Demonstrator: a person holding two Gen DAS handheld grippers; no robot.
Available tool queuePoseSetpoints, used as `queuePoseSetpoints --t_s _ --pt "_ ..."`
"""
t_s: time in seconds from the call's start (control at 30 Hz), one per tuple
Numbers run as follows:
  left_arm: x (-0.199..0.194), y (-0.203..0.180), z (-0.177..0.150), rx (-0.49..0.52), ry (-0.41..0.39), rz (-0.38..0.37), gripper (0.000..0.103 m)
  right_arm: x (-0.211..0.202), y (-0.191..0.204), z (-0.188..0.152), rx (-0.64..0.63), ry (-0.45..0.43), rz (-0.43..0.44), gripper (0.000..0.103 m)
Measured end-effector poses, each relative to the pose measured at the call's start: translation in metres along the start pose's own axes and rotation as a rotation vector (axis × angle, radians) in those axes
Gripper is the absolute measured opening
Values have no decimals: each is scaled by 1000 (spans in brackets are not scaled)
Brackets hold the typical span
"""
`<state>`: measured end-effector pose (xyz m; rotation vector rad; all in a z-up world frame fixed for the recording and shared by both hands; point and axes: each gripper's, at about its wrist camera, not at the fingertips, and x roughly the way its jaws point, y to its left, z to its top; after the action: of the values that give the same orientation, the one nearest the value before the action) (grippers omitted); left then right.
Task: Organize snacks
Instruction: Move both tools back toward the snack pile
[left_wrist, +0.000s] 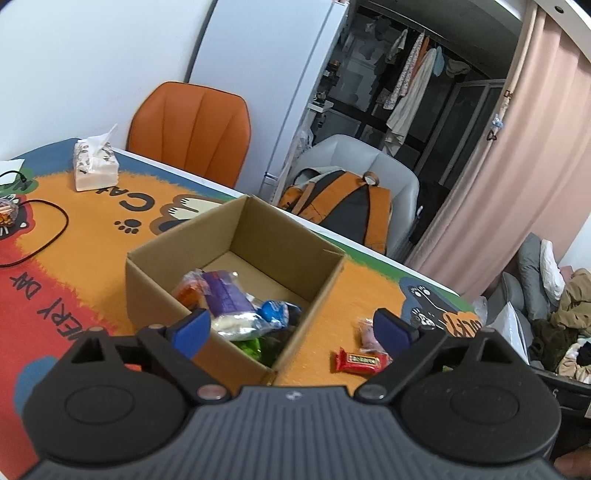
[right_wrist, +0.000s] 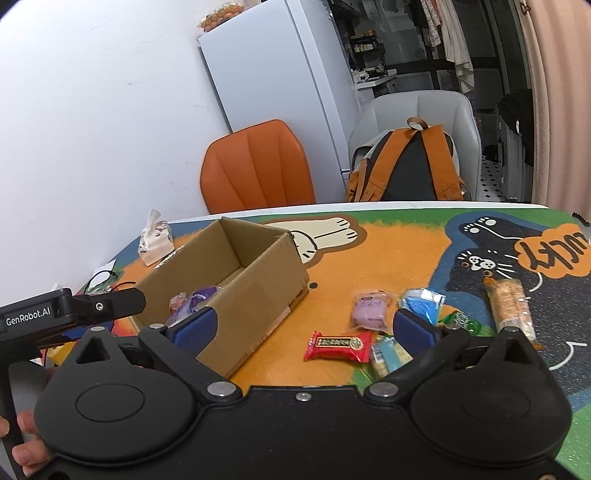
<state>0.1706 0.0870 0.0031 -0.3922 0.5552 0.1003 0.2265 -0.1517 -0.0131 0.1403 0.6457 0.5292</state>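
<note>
A bright orange cartoon-cat table mat (right_wrist: 399, 258) is spread beneath an open brown cardboard box (left_wrist: 236, 236) already holding several wrapped snacks (left_wrist: 229, 295). Other loose wrapped snacks (right_wrist: 338, 345) are scattered beside it. The left gripper (left_wrist: 291, 326) and right gripper (right_wrist: 306, 328) are held wide apart, nothing gripped. An orange padded chair (right_wrist: 256, 166) and white fridge (right_wrist: 280, 92) are seen behind.

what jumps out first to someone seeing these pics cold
The open cardboard box in the middle of the bright cartoon-cat table mat, already holding a few wrapped snacks. To its right, loose packets lie on the mat, the red candy bar nearest. Behind the table stands an orange chair.
</note>
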Motion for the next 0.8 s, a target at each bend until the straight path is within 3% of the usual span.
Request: queuePoseSetpoints --t_s 0.53,0.8 --pt "13 -34 -26 56 72 -78 94 -25 -38 -16 27 8 -89 103" --pt "26 -45 -37 73 107 -88 94 -23 -52 -27 41 24 -91 103"
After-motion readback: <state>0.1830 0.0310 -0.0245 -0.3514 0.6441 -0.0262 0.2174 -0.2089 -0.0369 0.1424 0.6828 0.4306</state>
